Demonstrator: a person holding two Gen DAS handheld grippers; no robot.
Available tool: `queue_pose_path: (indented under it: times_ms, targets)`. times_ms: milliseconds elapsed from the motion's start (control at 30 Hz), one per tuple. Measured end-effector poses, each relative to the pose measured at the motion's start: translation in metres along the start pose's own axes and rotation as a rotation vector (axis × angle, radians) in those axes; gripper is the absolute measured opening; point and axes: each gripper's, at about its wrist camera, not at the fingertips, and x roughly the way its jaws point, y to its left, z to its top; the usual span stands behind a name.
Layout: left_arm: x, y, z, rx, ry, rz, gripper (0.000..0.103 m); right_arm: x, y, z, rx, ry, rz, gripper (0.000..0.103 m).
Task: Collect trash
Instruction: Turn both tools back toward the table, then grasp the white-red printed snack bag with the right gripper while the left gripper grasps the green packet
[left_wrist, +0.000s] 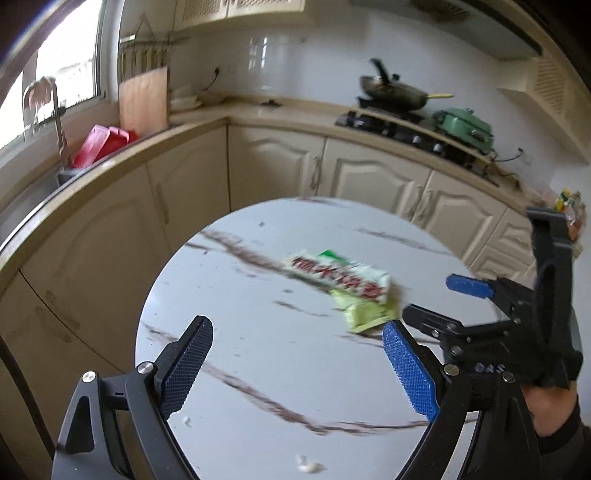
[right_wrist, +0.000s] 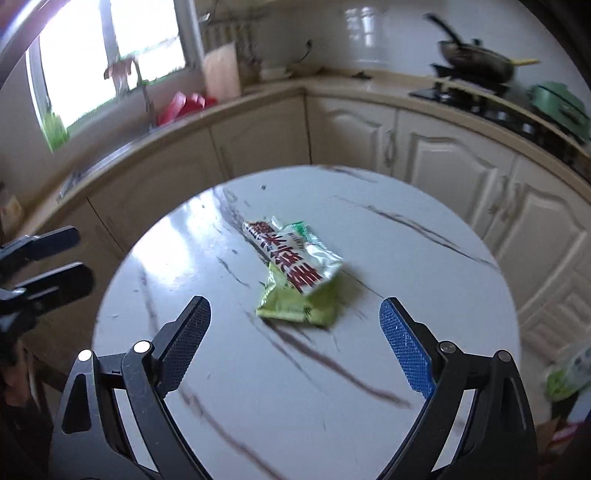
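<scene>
Two snack wrappers lie together on the round white marble table (left_wrist: 258, 369): a white one with red characters (left_wrist: 338, 278) partly over a yellow-green one (left_wrist: 364, 312). They also show in the right wrist view, white (right_wrist: 291, 253) and green (right_wrist: 295, 304). My left gripper (left_wrist: 297, 363) is open and empty, above the table, short of the wrappers. My right gripper (right_wrist: 295, 343) is open and empty, just short of the green wrapper; it shows at the right of the left wrist view (left_wrist: 443, 299). The left gripper's fingers (right_wrist: 55, 258) show at the left edge of the right wrist view.
Small white crumbs (left_wrist: 308, 466) lie near the table's front edge. Cream kitchen cabinets (left_wrist: 369, 173) and a counter curve behind the table, with a sink, red items (left_wrist: 103, 142), a wok (left_wrist: 395, 92) on the stove and a green pot (left_wrist: 465, 127). A green-white bag (right_wrist: 569, 373) sits low at right.
</scene>
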Motion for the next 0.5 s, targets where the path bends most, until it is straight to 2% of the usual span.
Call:
queue_pose_path:
  times_ms: [100, 267, 367, 433, 500]
  targets:
    - [0.016, 0.023, 0.01, -0.016, 0.031, 0.013, 0.091, 0.036, 0.002, 0.006, -0.007, 0.049, 0.001, 0.093]
    - [0.052, 0.029, 0.029, -0.006, 0.071, 0.039, 0.091, 0.077, 0.001, 0.02, -0.053, 0.073, -0.04, 0.093]
    - [0.078, 0.036, 0.039, -0.019, 0.095, 0.063, 0.091, 0.095, 0.005, 0.025, -0.116, 0.09, -0.034, 0.093]
    - [0.098, 0.017, 0.047, -0.028, 0.11, 0.06, 0.091, 0.107, 0.012, 0.028, -0.159, 0.099, -0.032, 0.093]
    - [0.105, 0.015, 0.048, -0.026, 0.121, 0.053, 0.091, 0.117, 0.013, 0.03, -0.181, 0.112, -0.036, 0.093]
